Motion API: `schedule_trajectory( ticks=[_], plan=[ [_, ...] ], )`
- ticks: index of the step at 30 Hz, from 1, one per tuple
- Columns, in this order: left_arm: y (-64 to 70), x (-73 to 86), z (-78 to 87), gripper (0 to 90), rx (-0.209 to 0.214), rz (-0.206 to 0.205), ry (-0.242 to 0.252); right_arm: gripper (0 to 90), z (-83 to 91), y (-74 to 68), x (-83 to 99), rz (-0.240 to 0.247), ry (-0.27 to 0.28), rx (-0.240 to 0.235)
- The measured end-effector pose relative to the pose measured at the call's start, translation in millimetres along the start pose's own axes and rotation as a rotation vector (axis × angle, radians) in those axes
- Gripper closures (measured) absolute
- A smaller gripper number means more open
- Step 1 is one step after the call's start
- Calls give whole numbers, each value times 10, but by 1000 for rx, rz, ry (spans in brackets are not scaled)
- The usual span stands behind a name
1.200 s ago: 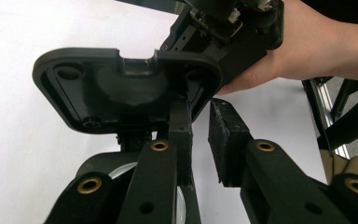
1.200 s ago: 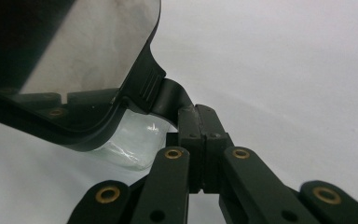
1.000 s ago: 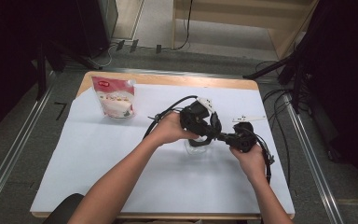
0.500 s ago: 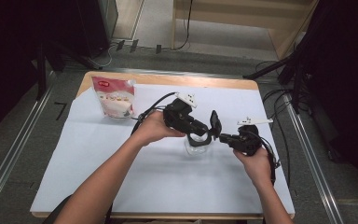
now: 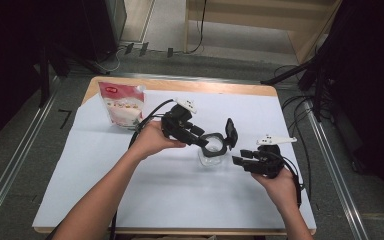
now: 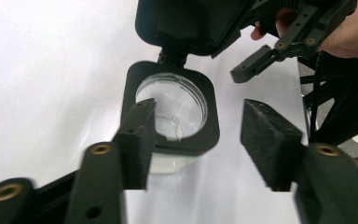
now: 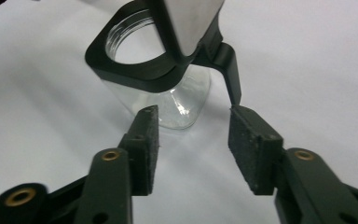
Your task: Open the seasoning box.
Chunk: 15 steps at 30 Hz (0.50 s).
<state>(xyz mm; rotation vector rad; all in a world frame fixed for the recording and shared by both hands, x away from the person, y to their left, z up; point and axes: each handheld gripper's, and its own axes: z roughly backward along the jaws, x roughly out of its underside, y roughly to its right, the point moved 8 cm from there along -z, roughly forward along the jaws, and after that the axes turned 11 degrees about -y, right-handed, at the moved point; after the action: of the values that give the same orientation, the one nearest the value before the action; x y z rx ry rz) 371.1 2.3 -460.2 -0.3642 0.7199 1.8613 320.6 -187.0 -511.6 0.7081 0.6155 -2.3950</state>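
Clear jar (image 5: 212, 156) stands between the 2 released grippers, left (image 5: 211, 146) and right (image 5: 238, 161).

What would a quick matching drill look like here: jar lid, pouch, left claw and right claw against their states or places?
Things:
1. jar lid
2. pouch
3. left claw
4. right claw

States or places:
A. open, just to the right of the clear jar in the high view
B. flipped up on its hinge, jar mouth uncovered
C. standing at the table's far left
D. open, above the jar's black rim

Pairs: 1-B, 2-C, 3-D, 4-A
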Motion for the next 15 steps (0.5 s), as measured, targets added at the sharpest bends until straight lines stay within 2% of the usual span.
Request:
schedule_trajectory(
  ticks=[3, 9, 11, 12, 14, 15],
  plan=[
    [-29, 114, 57, 419, -33, -7, 2, 469, 12, -97, 55, 21, -4, 2],
    [-63, 241, 166, 415, -60, -7, -12, 473, 1, -146, 140, 22, -20, -16],
    [-77, 280, 271, 420, -68, 2, 24, 468, -13, -142, 141, 24, -20, -19],
    [-77, 280, 271, 420, -68, 2, 24, 468, -13, -142, 141, 24, -20, -19],
    [-98, 312, 344, 420, -74, 21, 36, 459, -28, -128, 140, 19, -24, -22],
    [-137, 358, 418, 422, -84, 54, 42, 459, -40, -119, 137, 20, -28, -24]
  ],
)
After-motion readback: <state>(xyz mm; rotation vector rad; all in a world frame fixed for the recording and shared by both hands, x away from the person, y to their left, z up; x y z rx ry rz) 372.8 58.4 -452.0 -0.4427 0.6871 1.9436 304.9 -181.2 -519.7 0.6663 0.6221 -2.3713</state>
